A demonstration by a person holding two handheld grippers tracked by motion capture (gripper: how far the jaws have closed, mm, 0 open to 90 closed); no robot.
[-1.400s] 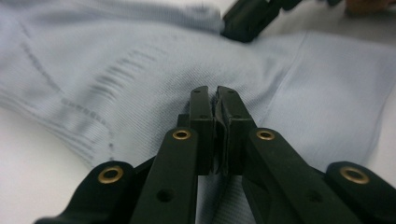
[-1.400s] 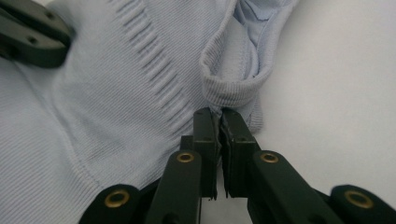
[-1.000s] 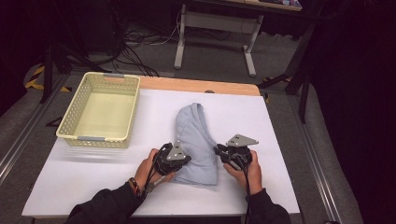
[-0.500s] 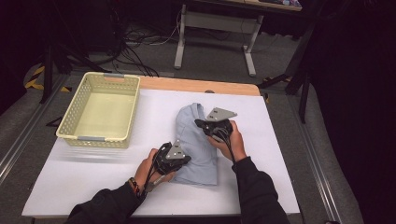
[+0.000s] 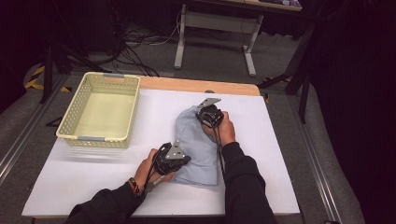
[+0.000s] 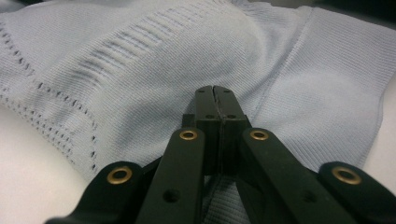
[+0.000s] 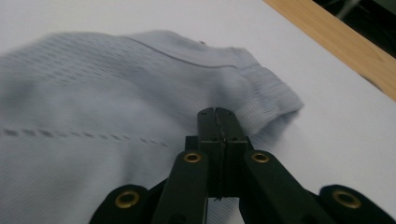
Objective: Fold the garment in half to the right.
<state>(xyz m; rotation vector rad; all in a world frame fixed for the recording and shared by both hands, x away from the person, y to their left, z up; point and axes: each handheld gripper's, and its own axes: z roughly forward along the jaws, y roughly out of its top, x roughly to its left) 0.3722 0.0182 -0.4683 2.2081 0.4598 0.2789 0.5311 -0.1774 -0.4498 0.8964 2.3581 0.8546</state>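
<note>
Pale blue knit cloth (image 5: 196,144) lies folded on the white table (image 5: 275,154) in the high view, to the right of a yellow basket (image 5: 100,112) that stands well apart from it. The left gripper (image 5: 180,161) rests at the cloth's near left edge, held in the person's left hand (image 5: 152,165). The right gripper (image 5: 205,112) sits at the cloth's far end, with the right hand (image 5: 225,130) over the fabric and its dark sleeve (image 5: 243,186) reaching in from the bottom edge.

Seen from the left gripper view, the left gripper's jaws are pressed together, tips meeting, with the ribbed blue cloth (image 6: 140,70) spread just beyond and under them; whether any fabric is pinched between the tips I cannot tell.

Over in the right gripper view, the jaws of that gripper are likewise closed tight against each other, with no gap at the tips. They point at the cloth's (image 7: 93,107) hemmed end, which lies on the white surface near the table's wooden edge (image 7: 336,42). A pinch of fabric between them is not discernible.
</note>
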